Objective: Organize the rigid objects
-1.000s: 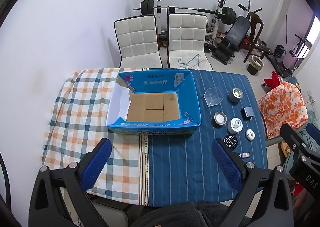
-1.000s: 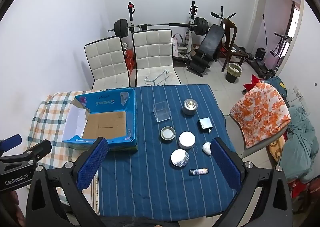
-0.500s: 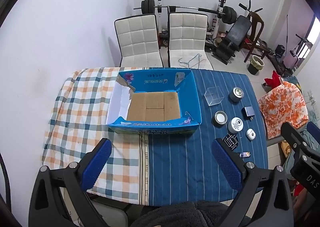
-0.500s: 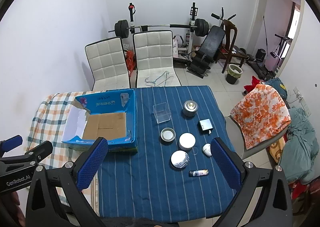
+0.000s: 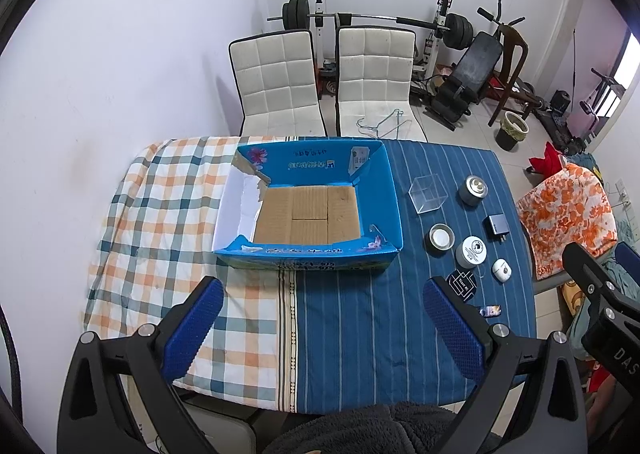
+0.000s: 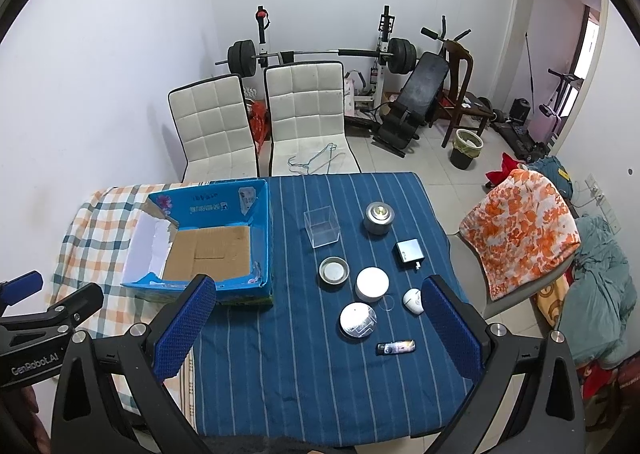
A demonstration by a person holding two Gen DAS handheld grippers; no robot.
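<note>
An open blue cardboard box (image 5: 390, 189) (image 6: 262, 213) with a bare cardboard floor stands on the table. Right of it lie several small objects: a clear plastic cube (image 6: 321, 231), a metal tin (image 6: 379, 217), a grey adapter (image 6: 409, 252), a round metal lid (image 6: 333, 270), a white jar (image 6: 372, 284), a round clear-topped case (image 6: 357, 320), a white earbud case (image 6: 413, 300) and a small lighter (image 6: 396, 347). My left gripper (image 5: 322, 328) is open and empty, high above the table's near edge. My right gripper (image 6: 318, 328) is open and empty, high above the objects.
The table wears a plaid cloth (image 5: 160, 221) on the left and a blue striped cloth (image 6: 304, 374) on the right. Two white chairs (image 6: 256, 121) stand behind it. Gym equipment (image 6: 384, 53) fills the back. An orange-patterned chair (image 6: 520, 230) stands at the right.
Both views have shifted very slightly; the grippers stay open and high above the table. Nothing on the table has moved.
</note>
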